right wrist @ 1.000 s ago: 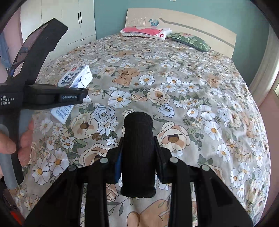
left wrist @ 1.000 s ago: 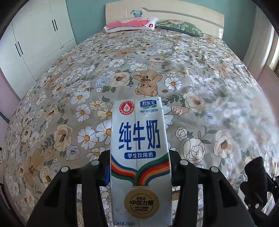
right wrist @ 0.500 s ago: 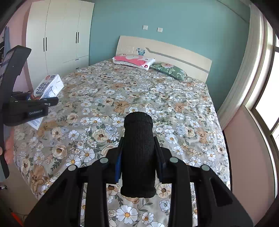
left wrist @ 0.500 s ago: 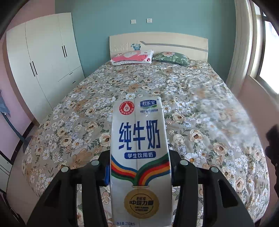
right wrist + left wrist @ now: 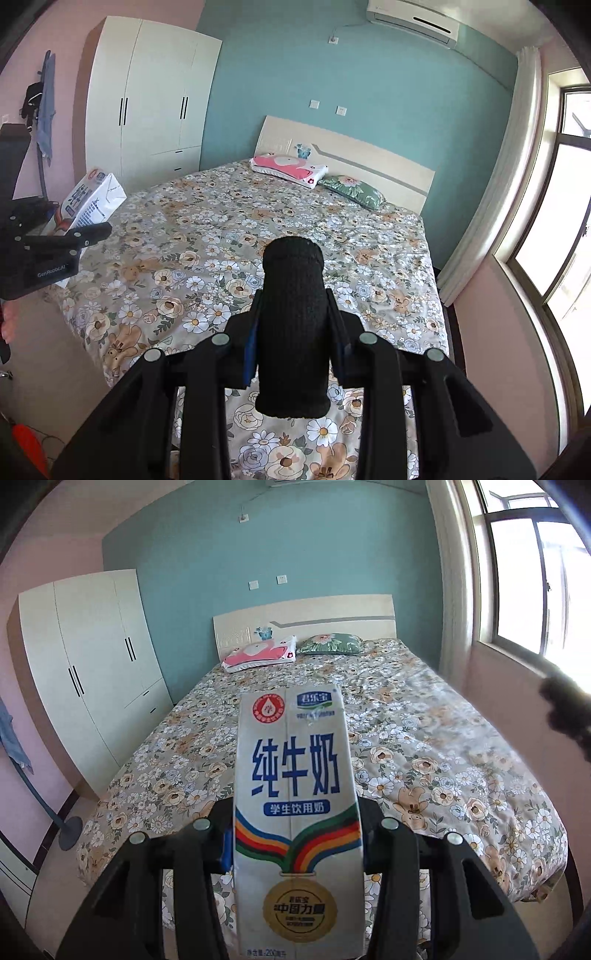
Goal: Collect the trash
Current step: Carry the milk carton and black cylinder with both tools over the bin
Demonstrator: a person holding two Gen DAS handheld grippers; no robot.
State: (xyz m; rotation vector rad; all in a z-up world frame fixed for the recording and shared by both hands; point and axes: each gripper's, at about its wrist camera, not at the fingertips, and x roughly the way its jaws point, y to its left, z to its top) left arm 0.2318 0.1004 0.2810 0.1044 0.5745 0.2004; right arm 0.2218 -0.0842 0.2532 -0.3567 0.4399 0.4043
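Observation:
My left gripper (image 5: 295, 834) is shut on a white milk carton (image 5: 295, 812) with blue Chinese lettering and rainbow stripes, held upright well above the foot of the bed. The carton (image 5: 92, 203) and left gripper (image 5: 70, 236) also show at the left of the right wrist view. My right gripper (image 5: 291, 332) is shut on a black fabric-covered cylinder (image 5: 291, 325), held upright above the bed's foot. A dark blur at the right edge of the left wrist view looks like that black cylinder (image 5: 565, 709).
A bed with a floral cover (image 5: 424, 746) fills the middle, with a pink pillow (image 5: 258, 653) and a green pillow (image 5: 328, 644) at the headboard. A white wardrobe (image 5: 92, 672) stands left. A window (image 5: 532, 572) is right. A fan base (image 5: 70, 832) sits on the floor.
Both grippers have pulled back and up from the bed with their objects still held. The whole bed and room now show, where before the cover was close.

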